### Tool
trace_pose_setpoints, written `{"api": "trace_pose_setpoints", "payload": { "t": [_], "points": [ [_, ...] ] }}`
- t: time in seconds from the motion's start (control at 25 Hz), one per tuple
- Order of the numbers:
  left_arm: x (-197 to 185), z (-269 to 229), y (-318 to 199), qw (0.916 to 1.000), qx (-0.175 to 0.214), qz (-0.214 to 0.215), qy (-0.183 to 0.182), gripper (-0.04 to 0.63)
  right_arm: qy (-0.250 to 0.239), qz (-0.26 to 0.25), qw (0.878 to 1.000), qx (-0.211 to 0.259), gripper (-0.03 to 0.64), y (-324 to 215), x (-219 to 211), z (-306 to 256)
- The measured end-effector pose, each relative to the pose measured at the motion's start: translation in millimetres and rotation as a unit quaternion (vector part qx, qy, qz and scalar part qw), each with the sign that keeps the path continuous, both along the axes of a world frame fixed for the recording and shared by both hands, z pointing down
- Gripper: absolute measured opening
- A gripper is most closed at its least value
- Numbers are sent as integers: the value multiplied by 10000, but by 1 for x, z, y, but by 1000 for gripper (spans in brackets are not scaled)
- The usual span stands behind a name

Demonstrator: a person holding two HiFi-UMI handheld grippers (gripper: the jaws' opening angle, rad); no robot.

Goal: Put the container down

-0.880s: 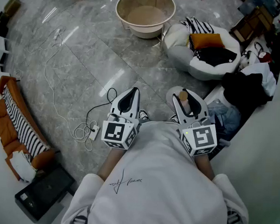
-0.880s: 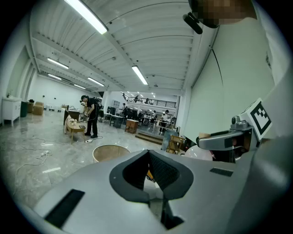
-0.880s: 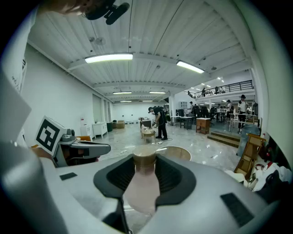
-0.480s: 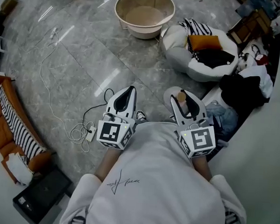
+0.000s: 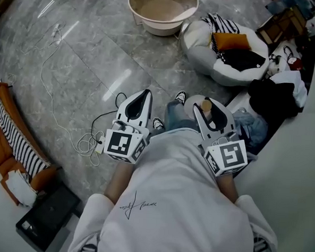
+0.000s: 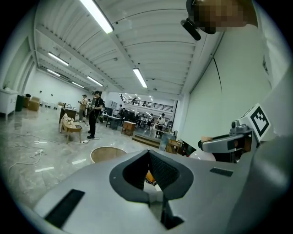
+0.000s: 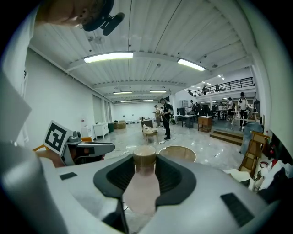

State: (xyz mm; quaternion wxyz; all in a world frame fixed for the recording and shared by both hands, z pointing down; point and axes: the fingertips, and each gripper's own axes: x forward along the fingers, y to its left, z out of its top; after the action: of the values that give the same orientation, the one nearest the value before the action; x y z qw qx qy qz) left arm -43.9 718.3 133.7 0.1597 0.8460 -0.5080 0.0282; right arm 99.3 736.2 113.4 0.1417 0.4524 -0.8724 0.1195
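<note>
Pinkish container (image 7: 144, 183) gripped in wide-set fingers of right gripper (image 7: 145, 161); left gripper (image 6: 147, 152) fingers closed, empty

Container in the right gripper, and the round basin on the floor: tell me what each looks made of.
Container: translucent pinkish body, probably plastic or frosted glass. Its cap is matte tan, perhaps cork or wood. Basin: smooth beige wall with a soft sheen, likely plastic.
</note>
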Motion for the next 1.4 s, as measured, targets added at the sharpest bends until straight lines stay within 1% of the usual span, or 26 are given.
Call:
{"api": "trace_pose_setpoints", "payload": {
  "t": [0.2,0.44,0.64,1.04,1.28,1.4],
  "points": [
    [-5,-2,-20,9999,-72,-94,3,18,-27,-49,10000,35,149,-26,3,-2],
    [2,-5,-57,9999,-131,-31,-28,18,-119,-54,9999,114,149,-74,7,-4],
    [4,-1,-99,9996,-202,-150,-86,18,-191,-90,9996,182,149,-117,15,-2],
    [19,-4,-184,9993,-247,-103,-242,18,-334,-117,9993,133,149,-203,29,3],
    [25,-7,-235,9988,-310,-268,-253,17,-417,-330,9985,102,149,-259,35,6],
    [27,-8,-257,9986,-250,-397,-259,18,-426,-379,9983,122,149,-286,40,6]
  ]
}}
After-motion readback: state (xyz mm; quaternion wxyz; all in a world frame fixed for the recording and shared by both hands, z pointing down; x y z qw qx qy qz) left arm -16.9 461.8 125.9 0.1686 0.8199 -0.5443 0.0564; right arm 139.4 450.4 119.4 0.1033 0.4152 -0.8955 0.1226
